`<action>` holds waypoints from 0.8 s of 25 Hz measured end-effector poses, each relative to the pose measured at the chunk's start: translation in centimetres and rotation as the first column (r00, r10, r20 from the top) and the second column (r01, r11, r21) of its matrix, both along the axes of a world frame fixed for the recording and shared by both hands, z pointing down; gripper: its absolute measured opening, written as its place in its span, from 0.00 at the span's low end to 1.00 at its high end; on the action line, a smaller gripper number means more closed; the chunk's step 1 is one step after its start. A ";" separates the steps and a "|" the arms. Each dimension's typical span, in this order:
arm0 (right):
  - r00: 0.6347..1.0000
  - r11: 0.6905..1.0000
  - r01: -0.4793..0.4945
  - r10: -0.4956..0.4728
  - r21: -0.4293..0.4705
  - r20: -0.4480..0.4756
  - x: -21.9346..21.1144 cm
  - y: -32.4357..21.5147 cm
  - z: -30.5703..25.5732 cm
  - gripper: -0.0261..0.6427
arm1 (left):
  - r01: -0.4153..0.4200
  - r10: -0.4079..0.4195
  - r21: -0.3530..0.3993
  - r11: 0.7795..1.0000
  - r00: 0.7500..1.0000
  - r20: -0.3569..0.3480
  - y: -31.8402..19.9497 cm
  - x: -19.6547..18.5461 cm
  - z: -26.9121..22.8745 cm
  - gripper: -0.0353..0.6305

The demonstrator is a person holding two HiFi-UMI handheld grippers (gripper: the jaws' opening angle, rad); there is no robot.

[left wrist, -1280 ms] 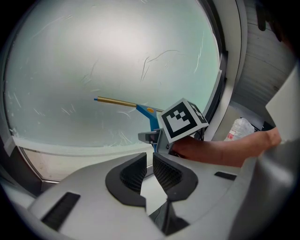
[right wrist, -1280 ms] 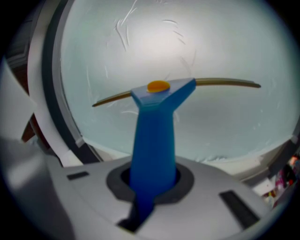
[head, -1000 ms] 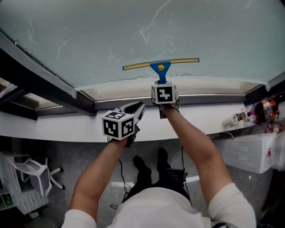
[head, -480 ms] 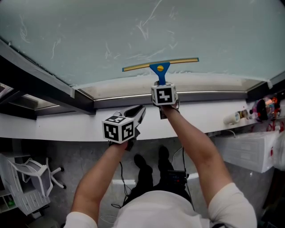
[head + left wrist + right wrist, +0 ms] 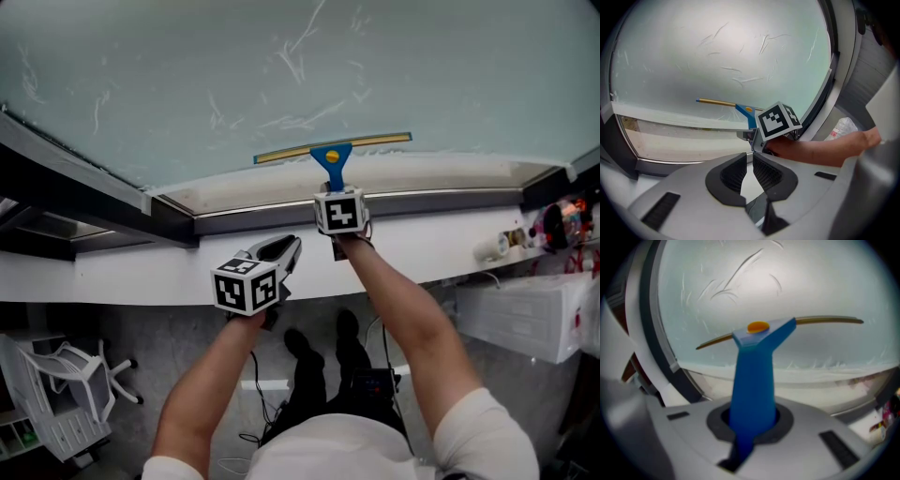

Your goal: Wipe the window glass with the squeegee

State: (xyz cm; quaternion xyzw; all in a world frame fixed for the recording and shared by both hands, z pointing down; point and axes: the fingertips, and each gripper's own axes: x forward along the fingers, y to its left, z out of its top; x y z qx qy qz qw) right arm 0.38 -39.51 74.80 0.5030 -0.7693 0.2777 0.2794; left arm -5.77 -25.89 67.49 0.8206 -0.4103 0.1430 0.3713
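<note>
The right gripper (image 5: pixel 334 190) is clamped tight on the blue handle of the squeegee (image 5: pixel 330 155), whose blade lies low on the window glass (image 5: pixel 281 84). The left gripper (image 5: pixel 281 249) hangs just beside it over the white sill (image 5: pixel 122 277), jaws closed on nothing.

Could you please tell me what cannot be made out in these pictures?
- Squeegee handle's end: right gripper view, buried in the right tongs.
- Blade, right half: left gripper view, behind the marker cube.
- Clutter on the sill: head view, small, blurred, cut by the right edge.
</note>
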 end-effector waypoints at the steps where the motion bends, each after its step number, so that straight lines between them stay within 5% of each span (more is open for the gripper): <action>1: 1.000 1.000 0.002 -0.002 0.001 0.000 0.0 0.0 0.3 0.09 | -0.003 0.003 -0.003 1.000 1.000 0.001 0.0 0.0 0.3 0.15; 20: 0.999 0.999 0.031 -0.031 -0.031 0.025 -0.5 0.9 5.2 0.08 | -0.011 0.011 -0.020 1.000 1.000 0.013 -0.3 -0.5 2.1 0.15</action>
